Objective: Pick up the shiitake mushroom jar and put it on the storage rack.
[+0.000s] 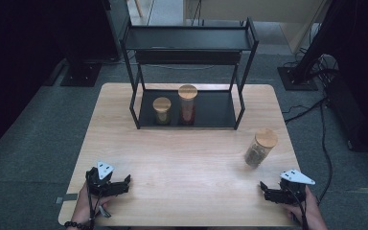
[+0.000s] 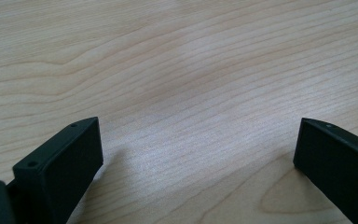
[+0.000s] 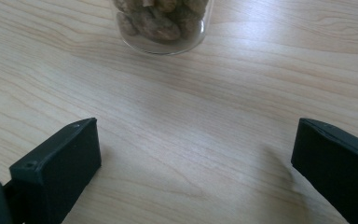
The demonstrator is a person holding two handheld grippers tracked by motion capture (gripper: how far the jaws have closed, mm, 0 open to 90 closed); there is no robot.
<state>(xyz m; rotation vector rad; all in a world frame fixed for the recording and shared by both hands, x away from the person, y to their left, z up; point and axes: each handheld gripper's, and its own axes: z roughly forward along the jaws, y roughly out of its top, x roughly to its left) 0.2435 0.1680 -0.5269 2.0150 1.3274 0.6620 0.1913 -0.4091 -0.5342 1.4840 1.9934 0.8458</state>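
The right claw rests low on the counter, jaws spread wide with nothing between them. In the right gripper view the jar stands just ahead of it, apart from both jaws, cut off above its glass base; its brown contents are hard to identify. The left claw is likewise agape over bare wood, well apart from the jar. Farther back, two jars stand in the rack, their contents dim in its shadow.

Black grippers, pale wood-grain table, tan-lidded jar.
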